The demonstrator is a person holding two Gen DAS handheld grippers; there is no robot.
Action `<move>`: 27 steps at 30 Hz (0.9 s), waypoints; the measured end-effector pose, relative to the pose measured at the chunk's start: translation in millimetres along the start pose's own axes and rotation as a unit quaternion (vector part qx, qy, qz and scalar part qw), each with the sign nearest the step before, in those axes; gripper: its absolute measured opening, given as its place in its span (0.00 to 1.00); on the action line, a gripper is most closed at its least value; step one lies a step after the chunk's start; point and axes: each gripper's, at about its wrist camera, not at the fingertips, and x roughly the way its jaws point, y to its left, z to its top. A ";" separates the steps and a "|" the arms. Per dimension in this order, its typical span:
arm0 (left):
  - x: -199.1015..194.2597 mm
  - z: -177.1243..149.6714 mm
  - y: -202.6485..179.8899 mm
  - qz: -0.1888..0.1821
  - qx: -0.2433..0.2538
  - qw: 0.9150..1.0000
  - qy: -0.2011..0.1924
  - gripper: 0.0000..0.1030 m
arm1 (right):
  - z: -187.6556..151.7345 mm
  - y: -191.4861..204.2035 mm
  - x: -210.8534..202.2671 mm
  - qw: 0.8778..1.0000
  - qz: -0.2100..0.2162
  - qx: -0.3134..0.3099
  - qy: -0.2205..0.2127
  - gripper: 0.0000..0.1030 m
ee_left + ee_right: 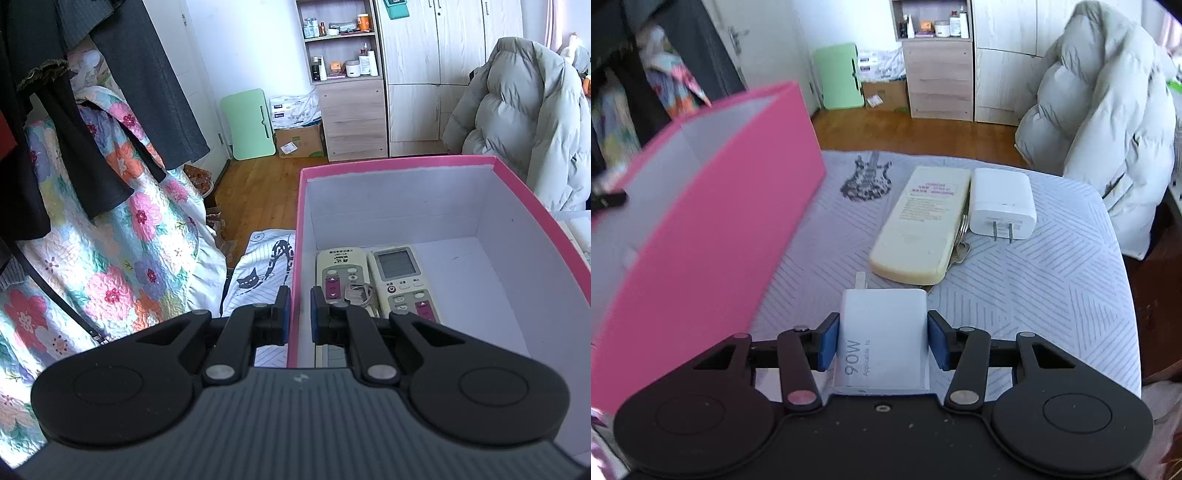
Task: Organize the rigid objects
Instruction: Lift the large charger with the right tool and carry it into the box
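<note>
**Pink-rimmed box gripped at its wall, charger held beside it**

Pink cardboard box with a white inside (491, 206) sat on the white bedspread with grey line patterns (1034, 288), and I had my left gripper (298, 314) straddling its near-left wall, one blue pad outside and one inside, pinching the wall between them. Inside the box, at its near-left end, lay two cream remote controls side by side: the left one with purple arrow buttons (340, 273) and the right one with a grey screen (400, 280). A small bunch of metal keys (356, 293) rested on them where they met.

My right gripper (882, 339) was pinching a white 90W plug-in charger block (882, 332), its blue pads (829, 341) pressed against the block's two sides. From that wrist view the box stood to the left, blurred.

Farther out on the bedspread, right of the box, a third cream remote control (919, 229) lay face down, label up. Just beside it on the right was a second white charger with two metal prongs (1001, 206). A ring of keys (962, 240) peeked out between the two, touching the remote's edge.
</note>
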 end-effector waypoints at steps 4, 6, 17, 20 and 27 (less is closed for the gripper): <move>-0.4 -0.1 0.0 0.000 -0.001 1.000 0.000 0.08 | 5.5 5.6 -37.6 0.999 0.027 0.011 -0.042 0.53; -0.5 0.3 0.1 0.000 -0.001 1.000 0.000 0.08 | 10.6 12.6 -59.5 0.996 0.059 0.011 -0.066 0.53; 1.2 0.7 2.4 -0.003 -0.009 1.000 0.000 0.08 | 54.7 132.1 -75.6 0.965 0.162 -0.198 -0.057 0.53; 1.7 0.3 4.7 -0.004 -0.014 1.000 0.000 0.08 | 64.3 163.3 -40.6 0.951 0.129 -0.282 -0.008 0.53; 3.1 0.6 7.4 -0.009 -0.023 1.000 -0.001 0.08 | 78.3 195.7 24.5 0.939 0.081 -0.320 0.101 0.53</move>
